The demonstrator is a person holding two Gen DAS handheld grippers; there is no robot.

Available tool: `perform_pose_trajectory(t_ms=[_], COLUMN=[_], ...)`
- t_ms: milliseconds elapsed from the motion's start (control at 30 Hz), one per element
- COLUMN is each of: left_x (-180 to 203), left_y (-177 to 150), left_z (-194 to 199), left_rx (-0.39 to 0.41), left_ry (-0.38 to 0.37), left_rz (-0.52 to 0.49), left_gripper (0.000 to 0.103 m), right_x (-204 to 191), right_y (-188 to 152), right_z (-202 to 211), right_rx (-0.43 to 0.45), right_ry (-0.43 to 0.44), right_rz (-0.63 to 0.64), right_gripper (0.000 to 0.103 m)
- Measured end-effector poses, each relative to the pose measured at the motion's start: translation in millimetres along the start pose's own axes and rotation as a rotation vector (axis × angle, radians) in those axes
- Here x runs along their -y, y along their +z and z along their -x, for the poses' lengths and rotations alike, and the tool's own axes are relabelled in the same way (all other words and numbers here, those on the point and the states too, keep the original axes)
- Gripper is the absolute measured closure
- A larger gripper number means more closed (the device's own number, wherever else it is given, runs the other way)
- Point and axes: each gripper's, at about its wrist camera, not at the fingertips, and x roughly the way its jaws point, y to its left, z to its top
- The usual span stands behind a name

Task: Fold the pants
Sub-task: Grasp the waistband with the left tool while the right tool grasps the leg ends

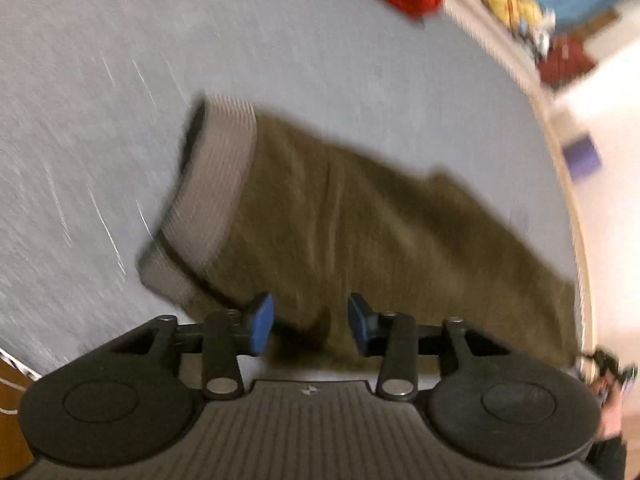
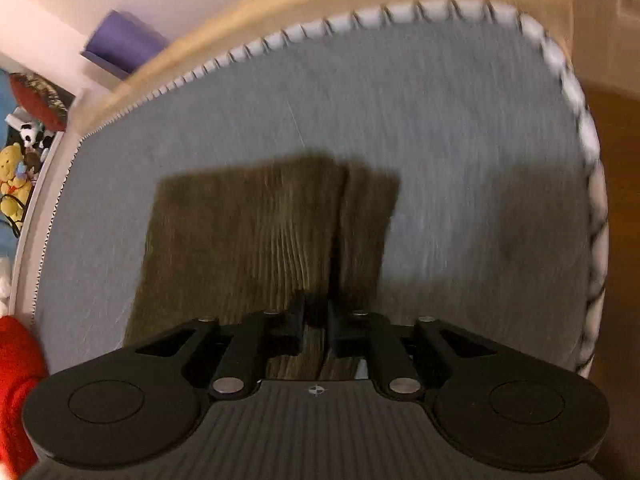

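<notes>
Lying flat on the grey bed, the olive pants are sitting under both grippers: left gripper gaping open above them, right gripper narrowly parted, gripping nothing.

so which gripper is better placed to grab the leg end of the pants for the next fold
Right, probably. The right gripper points along the olive pants toward the leg hems. The left gripper, jaws apart and holding nothing, sits nearer the grey waistband.
</notes>
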Motion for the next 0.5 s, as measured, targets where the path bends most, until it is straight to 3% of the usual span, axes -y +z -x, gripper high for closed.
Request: perform_pose_trajectory(t_ms=[33, 67, 100, 200, 233, 333, 367, 500], left_x=[-2.9, -7.5, -11.9, -27.4, -30.8, -48.9, -52.3, -53.4], left_y=[5.2, 10.4, 15.7, 36.1, 40.9, 55.7, 60.1, 83.6], left_z=[9.2, 17.7, 23.8, 26.4, 22.3, 4.1, -6.9, -59.2], left_rx=[0.041, 0.086, 0.126, 0.169, 0.169, 0.188, 0.170, 0.036], left_ry=[0.002, 0.007, 0.014, 0.044, 0.053, 0.070, 0.070, 0.034], left_rz=[0.020, 0.048, 0.076, 0.120, 0.123, 0.142, 0.132, 0.074], left_gripper=[0.049, 0.043, 0.040, 0.037, 0.036, 0.025, 0.017, 0.015], right_x=[-3.3, -4.6, -4.6, -2.6, -3.9, -12.0, -14.4, -10.8], right_y=[3.5, 5.6, 6.4, 4.0, 4.6, -1.6, -1.6, -0.9], right_z=[4.3, 5.4, 3.0, -18.2, -24.0, -29.5, -28.6, -18.8], right_rx=[0.042, 0.070, 0.077, 0.030, 0.021, 0.043, 0.045, 0.063], right_ry=[-0.009, -0.022, -0.032, -0.061, -0.082, -0.117, -0.105, -0.119], right_rz=[0.018, 0.027, 0.029, 0.023, 0.030, 0.080, 0.080, 0.033], right_gripper=[0.049, 0.038, 0.039, 0.047, 0.059, 0.077, 0.084, 0.088])
